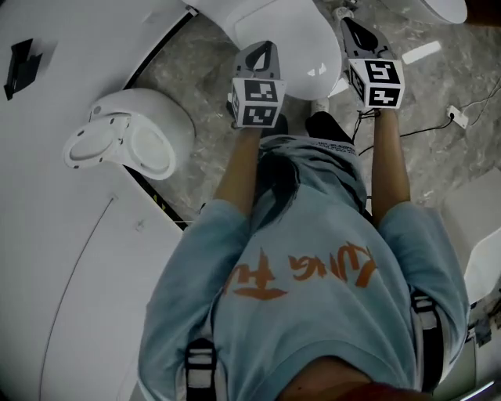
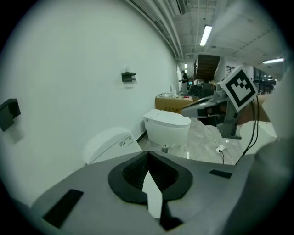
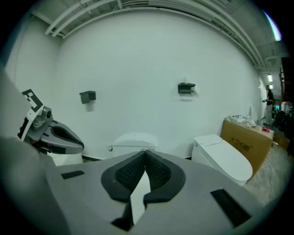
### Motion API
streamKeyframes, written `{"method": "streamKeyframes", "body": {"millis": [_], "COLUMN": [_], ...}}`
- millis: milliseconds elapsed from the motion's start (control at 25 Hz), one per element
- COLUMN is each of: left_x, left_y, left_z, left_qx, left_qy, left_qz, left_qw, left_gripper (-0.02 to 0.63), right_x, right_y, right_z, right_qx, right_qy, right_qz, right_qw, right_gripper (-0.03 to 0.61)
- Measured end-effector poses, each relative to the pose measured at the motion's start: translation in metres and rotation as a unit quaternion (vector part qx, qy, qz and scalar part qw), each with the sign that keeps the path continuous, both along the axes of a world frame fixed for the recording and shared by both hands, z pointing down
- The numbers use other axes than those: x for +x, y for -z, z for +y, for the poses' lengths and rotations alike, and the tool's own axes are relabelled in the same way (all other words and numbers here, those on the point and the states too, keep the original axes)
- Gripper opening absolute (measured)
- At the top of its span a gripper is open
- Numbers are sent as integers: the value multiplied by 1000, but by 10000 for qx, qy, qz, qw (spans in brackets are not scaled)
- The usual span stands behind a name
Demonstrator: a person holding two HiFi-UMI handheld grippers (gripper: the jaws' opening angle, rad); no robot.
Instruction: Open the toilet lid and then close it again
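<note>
As left gripper (image 1: 262, 47), right gripper (image 1: 347, 23) jaws sit closed, toilet lid (image 1: 293, 35) lies ahead.

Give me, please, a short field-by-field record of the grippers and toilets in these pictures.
Left gripper: shut, empty, touching nothing
Right gripper: shut, empty, touching nothing
Toilet ahead: white, lid down, untouched
Second toilet: white, off to the left, against the wall
Floor: grey marble
</note>
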State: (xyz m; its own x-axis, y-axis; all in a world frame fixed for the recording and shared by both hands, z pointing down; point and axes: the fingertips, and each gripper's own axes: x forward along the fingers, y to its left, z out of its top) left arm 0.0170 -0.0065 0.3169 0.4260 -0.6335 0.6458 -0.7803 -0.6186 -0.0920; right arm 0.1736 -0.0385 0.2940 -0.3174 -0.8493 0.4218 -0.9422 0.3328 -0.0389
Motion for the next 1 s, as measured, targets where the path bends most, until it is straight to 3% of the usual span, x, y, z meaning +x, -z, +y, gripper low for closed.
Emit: {"method": "streamKeyframes", "body": {"millis": [200,480,720,1000], "left_x": [13,19,22,35], "left_y": [-50,-136,-215,-290], "left_z": [23,70,96,119], "left_qx": [-320,-986,-1425,-1610], "left_qy": [-17,2,104,-605], "left_qz": [-276,-513,-621,-967], "left_qw": [9991,9938,9878,9803], "left_gripper": [27,28,32,154], "right_x": [-23,-55,-59,-58], "right_y": [-42,-141,-220,-295], "right_z": [-2,45,79,110], "right_qx": [-134,-778,-1244,-1594], "right_qy": [805,1709,1987,2105], "right_qz": [38,385,515,917], "right_qw": [9967,9814,9708,9601], "right_gripper": [12,14,14,57]}}
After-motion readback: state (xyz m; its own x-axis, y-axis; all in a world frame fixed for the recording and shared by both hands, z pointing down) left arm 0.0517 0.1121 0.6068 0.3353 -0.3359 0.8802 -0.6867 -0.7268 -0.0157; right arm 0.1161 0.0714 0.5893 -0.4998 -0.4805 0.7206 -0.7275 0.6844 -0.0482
